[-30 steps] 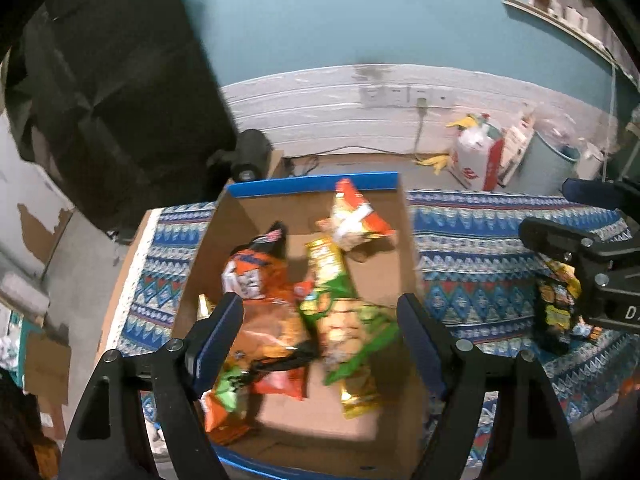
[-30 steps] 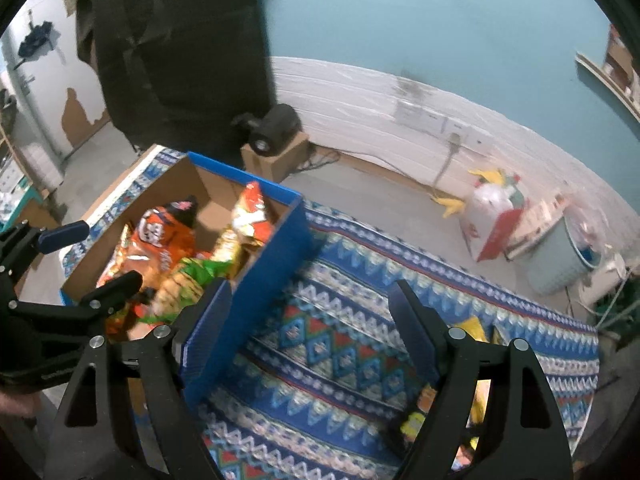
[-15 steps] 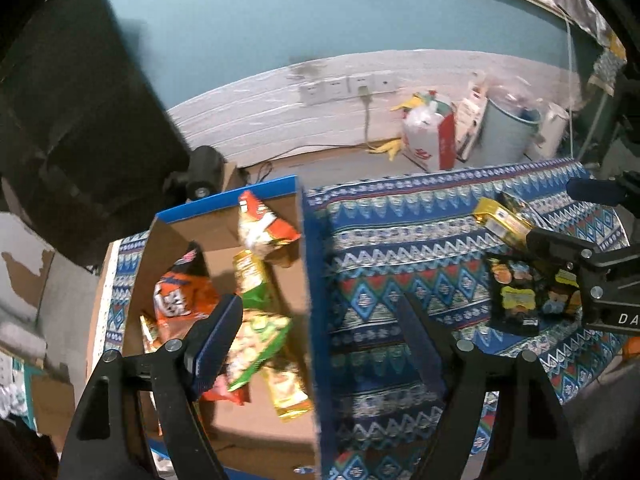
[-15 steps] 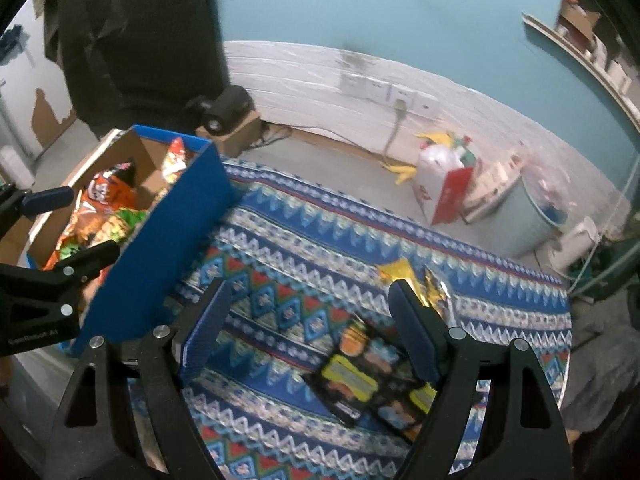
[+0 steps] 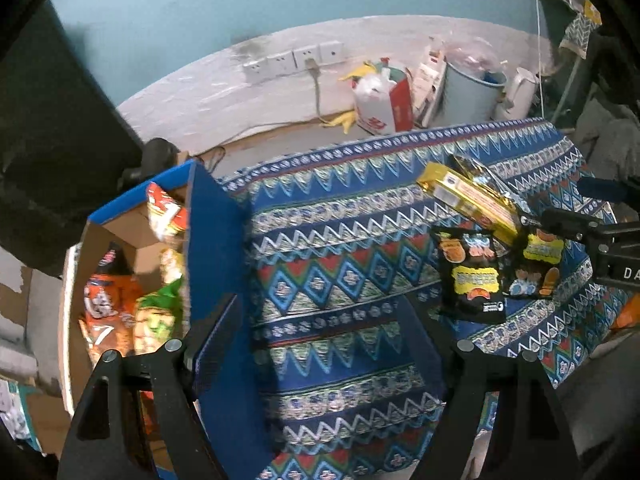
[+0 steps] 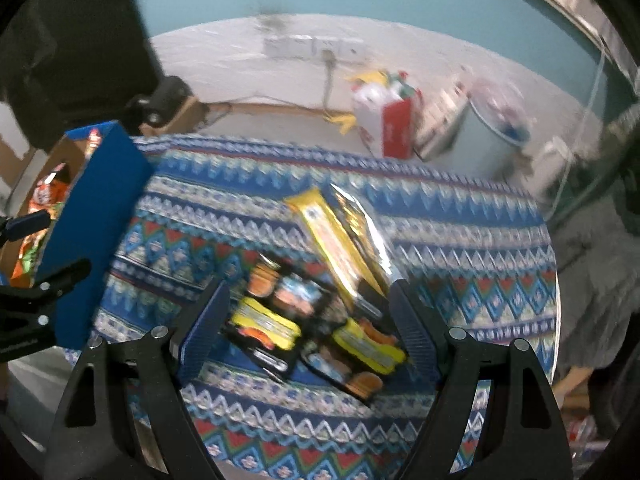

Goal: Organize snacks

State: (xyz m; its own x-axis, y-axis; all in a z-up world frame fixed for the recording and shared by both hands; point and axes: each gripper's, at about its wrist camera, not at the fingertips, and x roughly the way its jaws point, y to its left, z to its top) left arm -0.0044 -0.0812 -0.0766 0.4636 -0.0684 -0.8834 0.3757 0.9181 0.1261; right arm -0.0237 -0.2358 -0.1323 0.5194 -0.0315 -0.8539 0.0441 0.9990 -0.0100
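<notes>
The black snack packets [image 6: 308, 320] lie flat on the patterned cloth of the surface [image 6: 460, 240], touching the yellow packet [image 6: 332, 240] behind them. Half a second ago they sat ahead of the right claw [image 6: 308, 324]; now they lie framed between its wide-open, empty jaws, so the next pickup looks near. The left claw [image 5: 324, 340], equally wide open and empty, has swung off the cardboard box [image 5: 216, 240] of bagged snacks [image 5: 116, 300] at the surface's left end and now faces bare cloth. Judging by this, the box holds most items, with these packets remaining.
</notes>
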